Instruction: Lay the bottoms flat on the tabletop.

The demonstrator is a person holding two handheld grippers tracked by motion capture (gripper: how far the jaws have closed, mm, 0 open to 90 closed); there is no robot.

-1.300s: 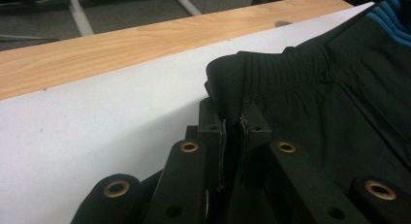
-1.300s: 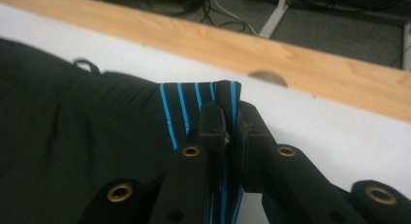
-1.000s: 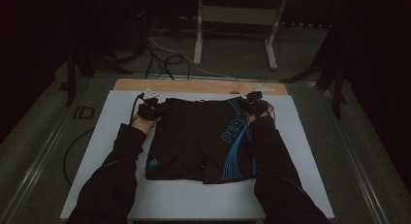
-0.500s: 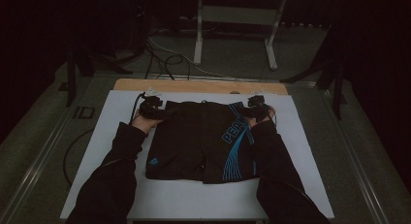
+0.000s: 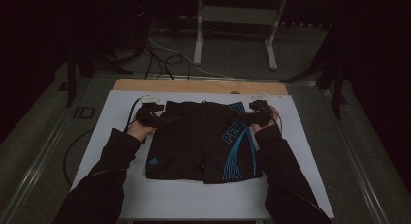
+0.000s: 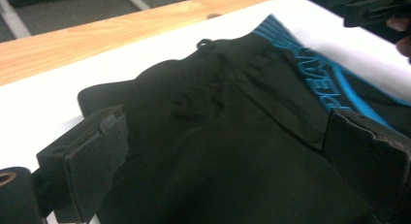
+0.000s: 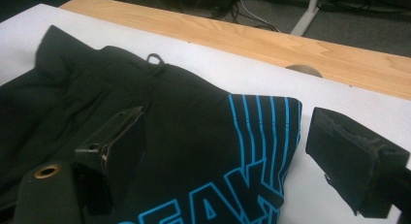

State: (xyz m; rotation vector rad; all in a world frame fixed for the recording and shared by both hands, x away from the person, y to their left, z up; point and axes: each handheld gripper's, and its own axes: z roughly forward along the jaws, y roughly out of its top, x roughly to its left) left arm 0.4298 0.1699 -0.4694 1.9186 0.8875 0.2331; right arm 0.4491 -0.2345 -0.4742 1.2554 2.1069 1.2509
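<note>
Black shorts (image 5: 203, 141) with blue stripes lie flat at frame centre on the white table (image 5: 194, 200); left claw (image 5: 154, 118) and right claw (image 5: 252, 116), at the waistband corners, have just been opening; both spread, pinching nothing.

Matt black cloth shorts (image 5: 203, 141)

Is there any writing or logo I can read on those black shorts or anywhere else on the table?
"PEAK": large blue outlined letters along the striped side of the black shorts, seen in the high view; the left gripper view shows them too, and the right gripper view shows "EAK".
Small blue logo near the hem of the shorts: a mark, too small to read.
Nothing else carries readable text.
</note>
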